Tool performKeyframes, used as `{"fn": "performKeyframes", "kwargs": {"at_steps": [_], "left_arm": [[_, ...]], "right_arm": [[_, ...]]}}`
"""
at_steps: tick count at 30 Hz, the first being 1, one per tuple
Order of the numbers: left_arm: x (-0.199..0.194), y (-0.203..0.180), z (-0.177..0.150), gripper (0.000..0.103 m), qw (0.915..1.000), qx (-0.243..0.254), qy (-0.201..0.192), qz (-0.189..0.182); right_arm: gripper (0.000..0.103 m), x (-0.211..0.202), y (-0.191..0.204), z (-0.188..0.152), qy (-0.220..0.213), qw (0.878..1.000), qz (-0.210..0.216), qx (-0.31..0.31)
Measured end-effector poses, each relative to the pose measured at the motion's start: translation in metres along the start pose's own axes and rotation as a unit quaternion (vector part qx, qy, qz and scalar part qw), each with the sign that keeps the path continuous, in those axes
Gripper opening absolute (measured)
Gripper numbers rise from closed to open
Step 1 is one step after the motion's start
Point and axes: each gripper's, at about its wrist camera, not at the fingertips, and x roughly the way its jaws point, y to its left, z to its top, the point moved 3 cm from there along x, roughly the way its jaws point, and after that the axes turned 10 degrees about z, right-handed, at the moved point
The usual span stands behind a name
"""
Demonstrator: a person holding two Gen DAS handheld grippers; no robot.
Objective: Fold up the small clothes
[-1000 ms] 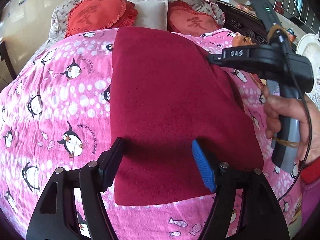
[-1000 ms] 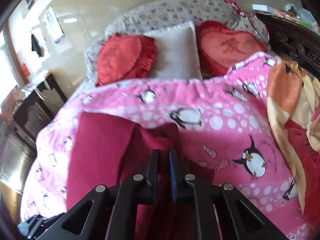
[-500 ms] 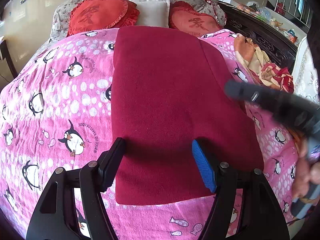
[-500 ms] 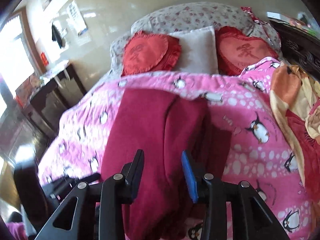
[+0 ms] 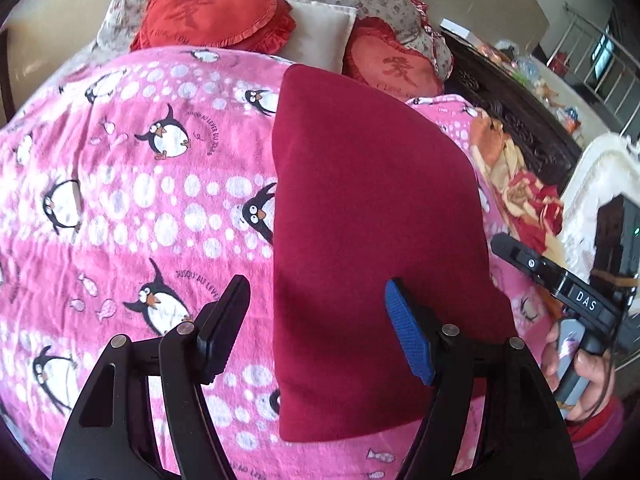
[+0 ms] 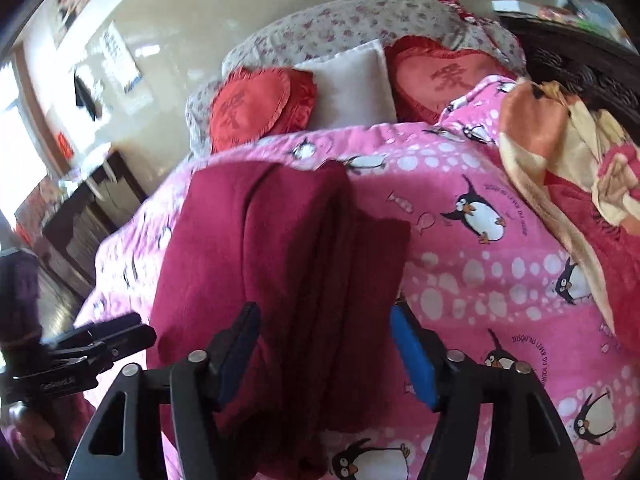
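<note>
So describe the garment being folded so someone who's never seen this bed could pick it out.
Start at the pink penguin blanket covering the bed. Lying flat on it, below the heart cushions, is the dark red folded garment. It is the only plain, unpatterned cloth there, unlike the crumpled orange floral fabric beside it.

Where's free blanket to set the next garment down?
Free: the pink penguin blanket left of the folded maroon cloth, up to the heart pillows. Also a strip between the cloth and the orange floral bedding. Crowded: the right edge, with that bedding and the right tongs.
</note>
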Motion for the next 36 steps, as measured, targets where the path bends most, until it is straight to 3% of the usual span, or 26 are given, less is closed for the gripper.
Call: {"fn": "performKeyframes", "kwargs": {"at_steps": [6,9,13,17,19,21,24,26,32,36], "left_arm": [[0.024,-0.003,0.010,0.071,0.9982,-0.003,0.026,-0.054],[0.037,-0.003,0.012,0.079,0.9967,-0.015,0.039,-0.070],[0.054,-0.004,0.016,0.084,0.9930,-0.039,0.059,-0.095],[0.057,-0.010,0.018,0.085,0.9934,-0.040,0.056,-0.092],[0.056,-0.016,0.018,0.083,0.9938,-0.032,0.060,-0.088],[0.050,-0.022,0.017,0.074,0.9957,-0.020,0.052,-0.075],[0.035,-0.022,0.016,0.053,0.9966,-0.011,0.042,-0.070],[0.018,-0.020,0.015,0.044,0.9965,-0.010,0.038,-0.073],[-0.034,-0.007,-0.007,0.044,0.9958,0.012,0.061,-0.067],[-0.059,0.006,-0.033,0.044,0.9951,0.020,0.082,-0.051]], "right_arm": [[0.074,0.018,-0.029,0.003,0.015,0.994,0.067,0.085],[0.078,0.028,-0.028,0.004,0.021,0.990,0.099,0.093],[0.086,0.037,-0.017,0.005,0.021,0.991,0.109,0.077],[0.090,0.048,-0.007,0.003,0.030,0.995,0.083,0.037],[0.085,0.054,0.005,0.001,0.038,0.998,0.054,-0.005],[0.055,0.054,0.011,0.000,0.039,0.998,0.042,-0.026],[0.037,0.040,0.015,0.003,0.030,0.998,0.047,-0.022],[0.035,0.028,0.022,0.004,0.023,0.998,0.054,-0.022],[0.035,-0.005,0.056,-0.001,0.021,0.994,0.111,-0.008],[0.034,-0.018,0.073,-0.022,0.056,0.988,0.140,0.033]]}}
